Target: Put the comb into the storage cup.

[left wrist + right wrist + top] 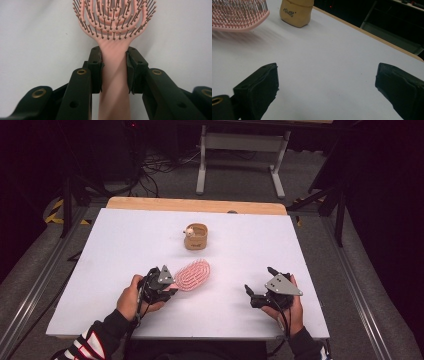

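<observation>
Nearest the camera in the left gripper view, the left claw (114, 72) is seen clamped on the handle of the pink hairbrush (113, 30), one black pad pressed against each side of the neck just below the bristled head. In the high view the hairbrush (194, 274) is found at the front left of the white worktop (125, 250), its head pointing away from the left claw (172, 285), bristles upward. The right claw (260, 287) is held at the front right of the worktop, well apart from the brush, with its jaws spread wide and nothing between them. A small tan pouch (195, 236) is set upright near the worktop's middle, beyond the brush head; it is also seen in the right gripper view (297, 12).
</observation>
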`<state>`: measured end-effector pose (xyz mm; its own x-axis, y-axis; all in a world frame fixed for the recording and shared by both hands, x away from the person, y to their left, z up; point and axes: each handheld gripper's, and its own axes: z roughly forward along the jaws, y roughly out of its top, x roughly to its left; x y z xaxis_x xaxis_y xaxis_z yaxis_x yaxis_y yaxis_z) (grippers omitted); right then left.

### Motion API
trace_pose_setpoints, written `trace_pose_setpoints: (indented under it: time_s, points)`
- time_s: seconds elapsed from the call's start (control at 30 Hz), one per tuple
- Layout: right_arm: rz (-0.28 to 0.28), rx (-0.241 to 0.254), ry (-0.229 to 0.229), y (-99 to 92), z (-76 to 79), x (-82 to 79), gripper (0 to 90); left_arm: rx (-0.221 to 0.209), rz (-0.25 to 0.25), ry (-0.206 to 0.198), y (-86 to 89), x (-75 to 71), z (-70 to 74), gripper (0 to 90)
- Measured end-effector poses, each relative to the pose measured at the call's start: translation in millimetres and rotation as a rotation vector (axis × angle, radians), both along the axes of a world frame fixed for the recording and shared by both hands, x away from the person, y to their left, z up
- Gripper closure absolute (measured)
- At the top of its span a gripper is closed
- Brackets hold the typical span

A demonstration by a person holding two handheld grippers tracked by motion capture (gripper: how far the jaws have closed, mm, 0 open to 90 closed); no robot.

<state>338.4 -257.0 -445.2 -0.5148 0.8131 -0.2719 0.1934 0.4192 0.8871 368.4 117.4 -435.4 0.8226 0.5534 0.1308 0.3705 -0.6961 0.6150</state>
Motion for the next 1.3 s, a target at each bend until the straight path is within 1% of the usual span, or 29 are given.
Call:
trace_pose_setpoints:
  time_s: [0.07, 0.13, 0.2, 0.27, 0.3, 0.37, 0.47, 0.5, 0.53, 0.57, 0.6, 0.63, 0.73, 0.8, 0.87, 0.9, 0.97, 1.07, 1.1, 1.17, 1.2, 1.23, 1.3]
  points:
    - [0.000, 0.007, -0.006, -0.1, 1.0, 0.4, 5.7, -0.017, 0.002, -0.032, 2.3, -1.8, 3.8, 69.8]
    - [0.003, 0.026, -0.005, 0.2, 2.1, 0.9, 5.6, -0.033, 0.017, -0.066, 4.5, -3.1, 7.1, 69.8]
    - [0.005, 0.033, -0.008, 1.1, 3.5, 1.6, 5.4, -0.054, 0.038, -0.097, 6.4, -3.7, 9.0, 69.8]
    - [0.014, 0.050, -0.009, 2.3, 5.2, 2.9, 4.8, -0.068, 0.053, -0.142, 6.8, -4.1, 10.6, 69.8]
    - [0.016, 0.062, -0.005, 2.8, 6.4, 4.1, 4.6, -0.080, 0.058, -0.159, 6.3, -4.1, 11.4, 69.8]
    - [0.015, 0.104, 0.000, 3.9, 9.8, 7.0, 4.6, -0.100, 0.059, -0.202, 5.8, -3.2, 13.3, 69.8]
    - [0.031, 0.155, 0.011, 6.4, 16.6, 11.8, 4.6, -0.144, 0.057, -0.237, 5.9, -1.2, 13.7, 69.8]
    - [0.040, 0.168, 0.013, 7.7, 19.1, 13.6, 4.6, -0.168, 0.056, -0.245, 6.0, -0.3, 13.4, 69.8]
    - [0.040, 0.171, 0.017, 10.4, 22.3, 16.0, 4.6, -0.182, 0.057, -0.250, 5.9, 0.3, 13.3, 69.8]
    - [0.036, 0.165, 0.017, 12.2, 24.3, 17.6, 4.7, -0.207, 0.056, -0.255, 5.8, 1.1, 13.0, 69.8]
    - [0.038, 0.171, 0.018, 14.4, 26.9, 19.4, 4.6, -0.220, 0.053, -0.267, 4.8, 2.0, 13.1, 69.8]
    - [0.050, 0.188, 0.021, 16.7, 30.1, 21.8, 4.6, -0.224, 0.051, -0.274, 3.6, 2.3, 13.1, 69.8]
    - [0.060, 0.199, 0.009, 23.2, 37.4, 27.0, 4.5, -0.252, 0.041, -0.310, -1.1, 5.5, 13.3, 69.8]
    - [0.072, 0.191, 0.003, 30.2, 43.3, 32.4, 4.5, -0.280, 0.043, -0.324, -3.9, 8.3, 13.3, 69.8]
    - [0.072, 0.168, -0.001, 36.7, 48.6, 37.9, 4.5, -0.293, 0.038, -0.339, -6.6, 11.3, 13.3, 69.8]
    - [0.080, 0.170, -0.003, 39.8, 51.8, 40.8, 4.6, -0.303, 0.041, -0.348, -7.7, 13.2, 13.4, 69.8]
    - [0.110, 0.201, -0.006, 45.0, 58.5, 45.4, 4.8, -0.329, 0.048, -0.360, -9.9, 16.9, 13.4, 69.8]
    - [0.142, 0.231, -0.013, 54.2, 68.0, 49.8, 5.3, -0.366, 0.056, -0.379, -13.0, 20.3, 13.3, 69.8]
    - [0.164, 0.245, -0.009, 57.4, 70.6, 50.8, 5.9, -0.371, 0.055, -0.385, -14.1, 21.2, 13.3, 69.8]
    - [0.188, 0.246, 0.011, 65.4, 74.8, 53.4, 5.6, -0.378, 0.059, -0.395, -16.3, 22.7, 13.0, 69.8]
    - [0.198, 0.250, 0.013, 69.4, 76.5, 54.7, 5.7, -0.378, 0.059, -0.395, -16.3, 22.7, 13.0, 69.8]
    - [0.196, 0.251, 0.022, 73.3, 78.1, 56.1, 5.5, -0.395, 0.062, -0.396, -18.5, 24.2, 11.8, 69.8]
    - [0.209, 0.276, 0.031, 79.6, 80.5, 59.4, 5.3, -0.407, 0.064, -0.401, -19.8, 24.7, 11.1, 69.8]
